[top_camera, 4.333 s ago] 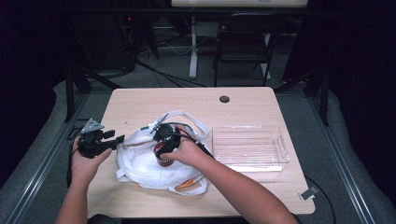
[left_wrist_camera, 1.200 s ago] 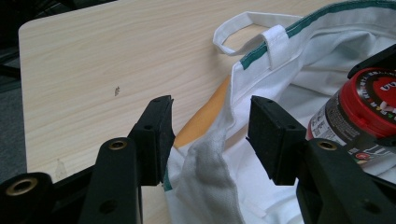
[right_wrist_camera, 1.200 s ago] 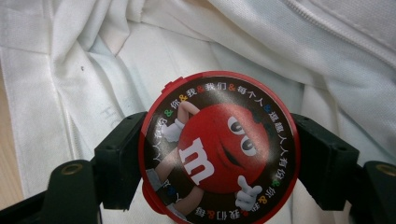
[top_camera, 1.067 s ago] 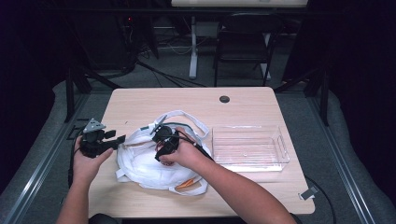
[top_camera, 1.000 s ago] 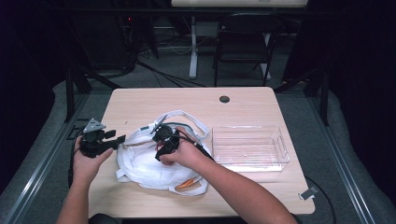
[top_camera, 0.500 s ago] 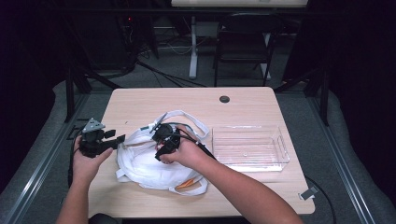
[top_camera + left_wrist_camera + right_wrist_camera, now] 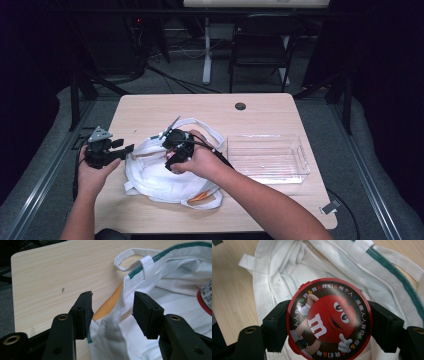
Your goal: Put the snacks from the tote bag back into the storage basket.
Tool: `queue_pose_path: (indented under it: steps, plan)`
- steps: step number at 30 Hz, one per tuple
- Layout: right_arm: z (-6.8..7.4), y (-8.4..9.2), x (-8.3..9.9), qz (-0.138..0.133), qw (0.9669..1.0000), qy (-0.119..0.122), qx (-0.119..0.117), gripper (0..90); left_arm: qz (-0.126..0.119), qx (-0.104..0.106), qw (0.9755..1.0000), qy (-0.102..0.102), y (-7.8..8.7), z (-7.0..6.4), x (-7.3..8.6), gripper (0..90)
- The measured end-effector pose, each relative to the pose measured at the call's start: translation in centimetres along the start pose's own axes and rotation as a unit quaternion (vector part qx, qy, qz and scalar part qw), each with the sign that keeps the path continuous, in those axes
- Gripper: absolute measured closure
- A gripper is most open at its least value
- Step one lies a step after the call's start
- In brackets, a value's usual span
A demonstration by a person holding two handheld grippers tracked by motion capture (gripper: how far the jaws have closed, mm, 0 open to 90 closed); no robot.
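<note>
A white cloth tote bag (image 7: 155, 180) with a green-trimmed rim (image 7: 160, 257) lies on the near-left part of the wooden table (image 7: 200, 107). Over the bag, my right gripper (image 7: 172, 152) is shut on a round red M&M's tin (image 7: 328, 315), and its jaws clamp the tin's two sides (image 7: 328, 321). The tin's edge (image 7: 206, 297) also appears in the left gripper view. At the bag's left edge my left gripper (image 7: 129, 148) is open (image 7: 112, 307). A fold of the bag's rim (image 7: 117, 315) sits loosely between its pads.
A clear plastic bin (image 7: 265, 157) stands empty to the right of the bag. Something orange (image 7: 200, 196) pokes out from under the bag's near edge and is also seen beneath the cloth (image 7: 110, 303). A round cable hole (image 7: 240, 106) is at the table's far side.
My right gripper has risen a little with the red tin, lifting it clear of the bag's cloth. The left gripper has kept still and stayed open.
</note>
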State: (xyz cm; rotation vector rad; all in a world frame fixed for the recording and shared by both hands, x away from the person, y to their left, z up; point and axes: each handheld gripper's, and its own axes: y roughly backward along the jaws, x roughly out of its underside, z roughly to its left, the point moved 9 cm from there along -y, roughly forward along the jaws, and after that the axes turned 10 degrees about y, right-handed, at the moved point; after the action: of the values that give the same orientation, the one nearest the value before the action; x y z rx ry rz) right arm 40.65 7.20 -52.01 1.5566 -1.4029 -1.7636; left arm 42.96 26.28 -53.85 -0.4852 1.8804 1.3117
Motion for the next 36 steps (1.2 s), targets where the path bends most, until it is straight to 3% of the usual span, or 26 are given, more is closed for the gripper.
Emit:
queue_pose_path:
  steps: [14,27,36]
  plan:
    - [0.1,3.0,-1.0,-0.007,0.9999,0.009,0.004,24.7,-0.001,0.000,1.0000,0.001,0.1,0.0,0.0,50.3]
    - [-0.1,4.8,-0.5,-0.002,0.9999,0.015,0.003,24.8,0.000,-0.001,1.0000,-0.001,0.0,0.0,0.0,50.3]
    - [-1.1,6.3,0.1,-0.012,0.9999,-0.001,-0.001,24.8,0.001,-0.002,1.0000,0.000,0.0,0.0,0.0,50.3]
